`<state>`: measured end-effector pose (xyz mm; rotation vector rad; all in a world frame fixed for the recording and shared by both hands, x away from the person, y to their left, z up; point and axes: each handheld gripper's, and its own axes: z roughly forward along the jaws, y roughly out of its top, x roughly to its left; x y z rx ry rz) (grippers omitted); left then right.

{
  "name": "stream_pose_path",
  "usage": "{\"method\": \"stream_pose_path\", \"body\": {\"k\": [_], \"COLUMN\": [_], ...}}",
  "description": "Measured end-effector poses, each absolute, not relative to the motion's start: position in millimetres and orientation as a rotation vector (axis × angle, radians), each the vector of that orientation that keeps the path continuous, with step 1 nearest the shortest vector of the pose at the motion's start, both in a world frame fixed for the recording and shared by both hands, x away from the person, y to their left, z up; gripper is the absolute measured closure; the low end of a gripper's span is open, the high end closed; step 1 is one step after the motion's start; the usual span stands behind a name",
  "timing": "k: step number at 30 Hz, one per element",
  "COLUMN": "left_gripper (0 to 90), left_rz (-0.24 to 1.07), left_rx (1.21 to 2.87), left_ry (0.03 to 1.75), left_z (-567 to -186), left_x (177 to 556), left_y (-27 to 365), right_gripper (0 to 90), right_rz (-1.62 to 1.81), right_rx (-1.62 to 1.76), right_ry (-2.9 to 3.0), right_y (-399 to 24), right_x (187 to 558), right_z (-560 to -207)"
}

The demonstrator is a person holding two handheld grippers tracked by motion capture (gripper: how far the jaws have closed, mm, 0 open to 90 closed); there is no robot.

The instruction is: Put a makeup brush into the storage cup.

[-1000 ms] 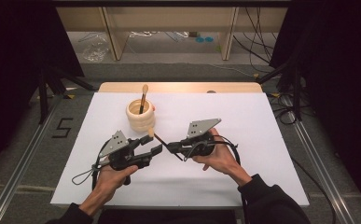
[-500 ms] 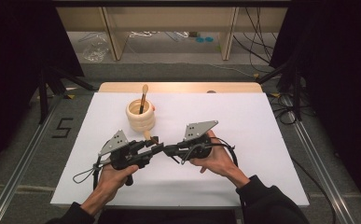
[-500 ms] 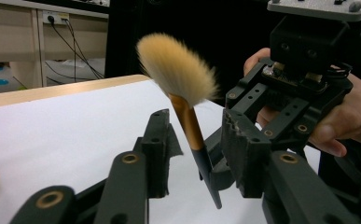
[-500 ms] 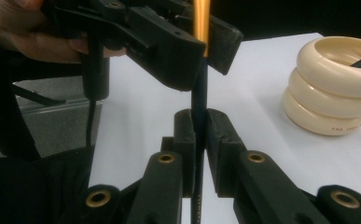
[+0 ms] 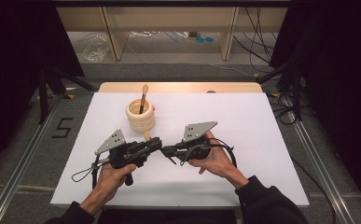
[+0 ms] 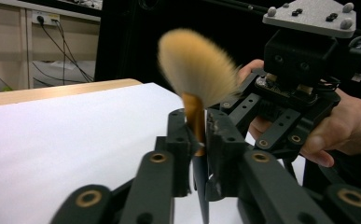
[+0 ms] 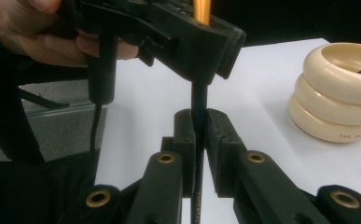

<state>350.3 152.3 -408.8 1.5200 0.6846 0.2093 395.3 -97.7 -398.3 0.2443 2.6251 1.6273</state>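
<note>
A makeup brush (image 6: 197,70) is held between the two grippers just above the white table (image 5: 262,140), near its front edge at about six o'clock in the high view. The right gripper (image 7: 198,122) is clamped on the dark handle of the brush, and the left gripper (image 6: 197,128), whose jaws have just been closing, is now pressed onto the golden ferrule just below the bristles, with the brush between the pads. In the high view the left gripper (image 5: 154,143) and right gripper (image 5: 165,150) meet tip to tip at the centre, so the step in hand is judged to be a handover from one gripper to the other. The next move seems to call for the right jaws to be released before the brush is carried away, with the left grip kept firm so that the brush is not tilted. Farther off, at about twelve o'clock, a cream ringed holder (image 5: 141,115) stands with another brush (image 5: 143,97) upright inside it.
</note>
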Motion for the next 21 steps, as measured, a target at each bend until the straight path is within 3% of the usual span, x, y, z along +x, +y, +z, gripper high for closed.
{"method": "stream_pose_path", "body": {"k": [13,21], "left_gripper": [83.1,83.0], "left_rz": [0.177,0.188], "left_rx": [1.480,1.480], "left_ry": [0.684,0.683], "left_z": [-405.9,-404.9], "left_x": [349.5,349.2], "left_y": [154.6,155.4], "right_gripper": [81.0,85.4], "right_rz": [1.601,1.545], "right_rx": [0.237,0.206], "right_ry": [2.642,2.687], "right_y": [-93.3,-91.3], "right_x": [395.6,395.8], "right_z": [-404.1,-408.2]}}
